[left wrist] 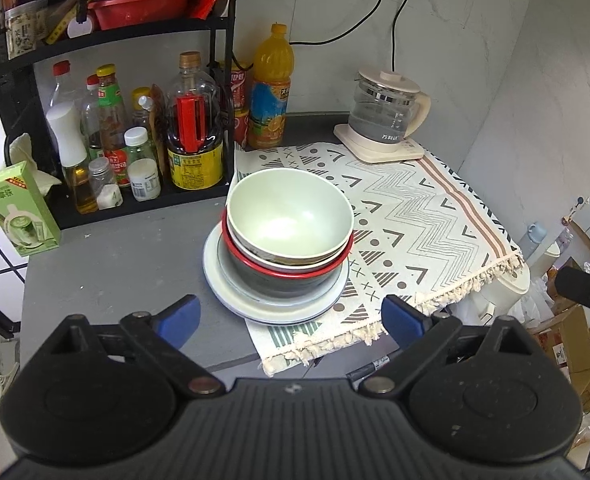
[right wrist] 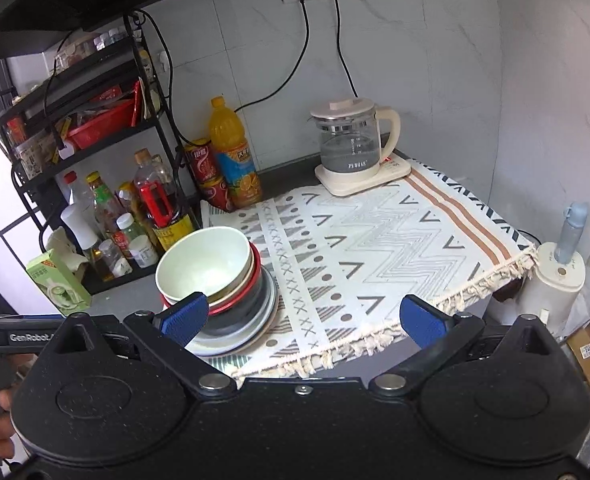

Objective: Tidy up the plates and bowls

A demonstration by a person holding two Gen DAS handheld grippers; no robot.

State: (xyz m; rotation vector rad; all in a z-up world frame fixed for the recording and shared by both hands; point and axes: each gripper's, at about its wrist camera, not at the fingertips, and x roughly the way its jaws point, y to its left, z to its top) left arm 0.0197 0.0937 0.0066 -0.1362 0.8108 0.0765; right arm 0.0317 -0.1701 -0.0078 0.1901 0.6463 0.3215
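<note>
Currently both claws are spread wide and hold nothing. The left claw (left wrist: 291, 320) hangs just short of the stacked dishes: a pale green bowl (left wrist: 291, 214) nested in a red-rimmed bowl (left wrist: 287, 270), on white plates (left wrist: 231, 292) by the surface's front edge, half on the patterned cloth (left wrist: 415, 216). The right claw (right wrist: 303, 320) hovers over the cloth's fringed front edge, beside the stack.

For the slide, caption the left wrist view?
Open left hand-held gripper faces nested bowls stacked on plates, straddling patterned cloth edge.
</note>
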